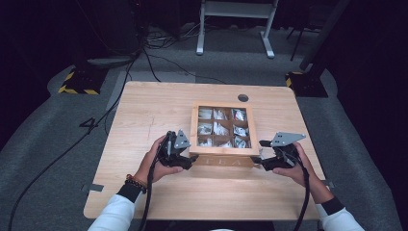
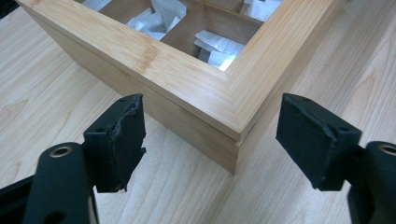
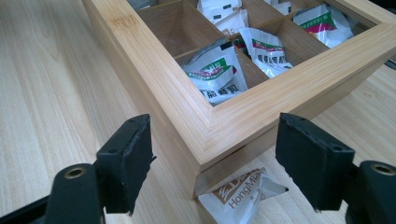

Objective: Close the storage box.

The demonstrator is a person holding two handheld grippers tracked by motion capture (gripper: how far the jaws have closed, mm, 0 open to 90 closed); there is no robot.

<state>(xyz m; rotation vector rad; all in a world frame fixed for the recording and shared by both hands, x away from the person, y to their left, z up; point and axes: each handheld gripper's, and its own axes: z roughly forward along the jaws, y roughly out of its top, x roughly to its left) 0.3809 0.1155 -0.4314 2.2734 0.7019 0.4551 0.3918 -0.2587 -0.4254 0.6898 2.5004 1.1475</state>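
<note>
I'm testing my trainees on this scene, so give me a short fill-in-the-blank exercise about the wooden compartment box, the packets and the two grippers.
1. The square bamboo box on the light wooden table is divided into ____ compartments.
2. The left gripper and the right gripper each face a near ____ of the box.
3. Both grippers have their jaws ____.
4. A white printed packet pokes out from ____ the box's corner.

Missing words: nine; corner; open; under
</note>
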